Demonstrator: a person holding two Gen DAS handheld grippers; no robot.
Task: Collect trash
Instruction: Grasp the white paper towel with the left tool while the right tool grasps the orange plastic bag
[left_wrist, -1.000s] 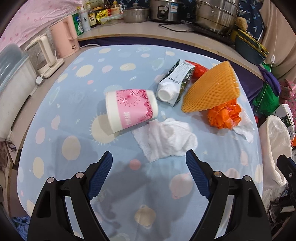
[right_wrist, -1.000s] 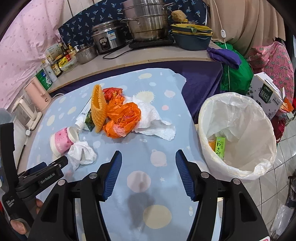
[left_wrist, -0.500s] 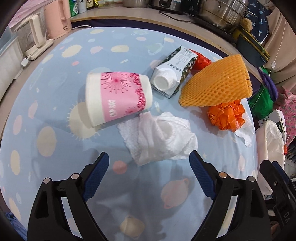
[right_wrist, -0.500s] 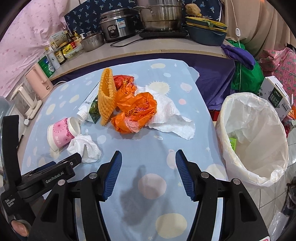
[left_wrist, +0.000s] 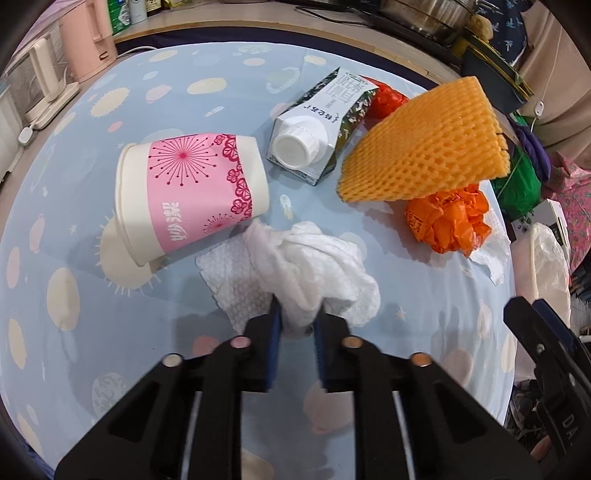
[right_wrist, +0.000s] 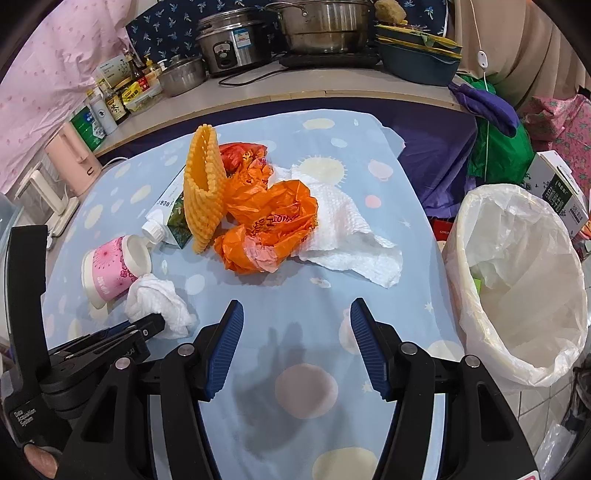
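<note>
- The left gripper (left_wrist: 298, 321) has its blue pads pinched on the near fold of a crumpled white paper towel (left_wrist: 306, 273), low in the centre of the left wrist view. In the right wrist view the same wad sits at lower left (right_wrist: 159, 299), with the left tool's black tip against it.
- The right gripper (right_wrist: 296, 347) hovers over the bare blue tablecloth (right_wrist: 306, 384), fingers spread wide and holding nothing.
- The towel looks very light, soft and compressible. It should crush rather than slip, but only a small tuft is clamped, so loose flaps may trail or tear free; a deeper bite into the bulk would be safer.
- Touching the towel at upper left lies a pink paper cup (left_wrist: 192, 195) on its side: light, thin-walled, easily dented, best gripped across the rim.
- Above centre, a capped drink carton (left_wrist: 317, 129) lies flat: stiffer, possibly still holding liquid; take it across its narrow body.
- At right, a yellow foam fruit net (left_wrist: 424, 147) is springy and grippy, and the crumpled orange plastic bag (left_wrist: 447, 225) beneath it is slick and light; pinch a bunched fold.
- The lined trash bin (right_wrist: 517, 280) stands off the table's edge at the right of the right wrist view, well apart from the towel.
</note>
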